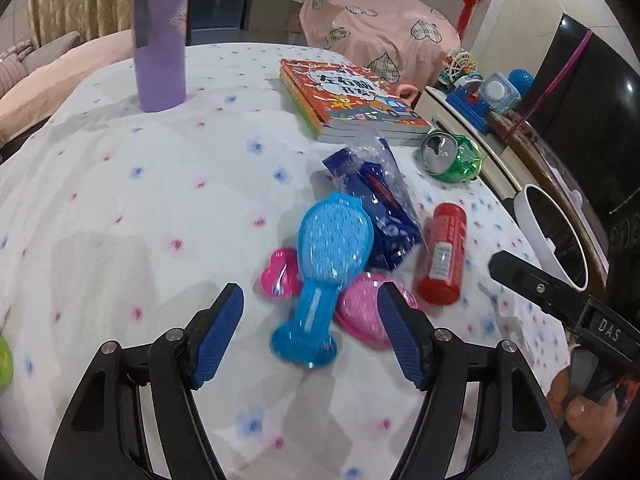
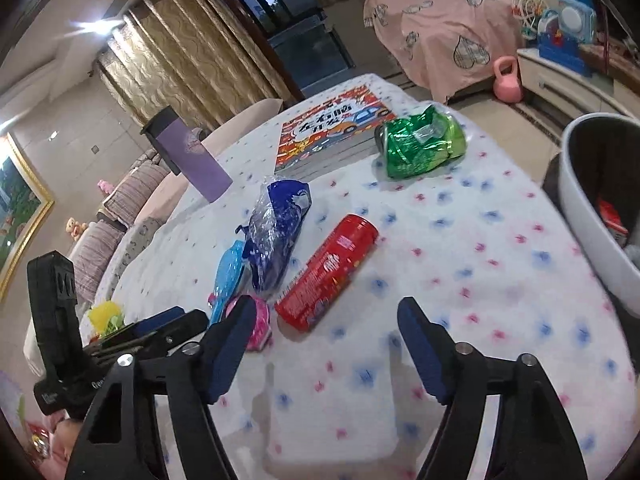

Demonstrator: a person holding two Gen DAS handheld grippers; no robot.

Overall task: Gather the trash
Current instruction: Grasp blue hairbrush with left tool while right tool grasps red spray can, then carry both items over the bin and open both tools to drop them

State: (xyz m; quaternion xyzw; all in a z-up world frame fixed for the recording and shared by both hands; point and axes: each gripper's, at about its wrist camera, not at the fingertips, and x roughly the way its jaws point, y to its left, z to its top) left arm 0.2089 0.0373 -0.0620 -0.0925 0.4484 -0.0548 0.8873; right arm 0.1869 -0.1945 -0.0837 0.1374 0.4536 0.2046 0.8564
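Note:
A red can (image 1: 442, 254) (image 2: 326, 272) lies on its side on the flowered tablecloth (image 1: 140, 208). A crushed green can (image 1: 452, 157) (image 2: 420, 144) lies beyond it, by the book. A blue plastic wrapper (image 1: 380, 200) (image 2: 276, 228) lies left of the red can. A grey trash bin (image 1: 554, 236) (image 2: 592, 208) stands at the table's right edge with some trash inside. My left gripper (image 1: 312, 302) is open and empty, just above a blue hairbrush (image 1: 324, 268). My right gripper (image 2: 328, 316) is open and empty, just short of the red can.
A pink brush (image 1: 360, 308) and a pink heart item (image 1: 280, 274) lie beside the blue hairbrush. An orange book stack (image 1: 352, 100) and a purple bottle (image 1: 160, 36) stand farther back. A cabinet with toys (image 1: 480, 96) is beyond the table's right edge.

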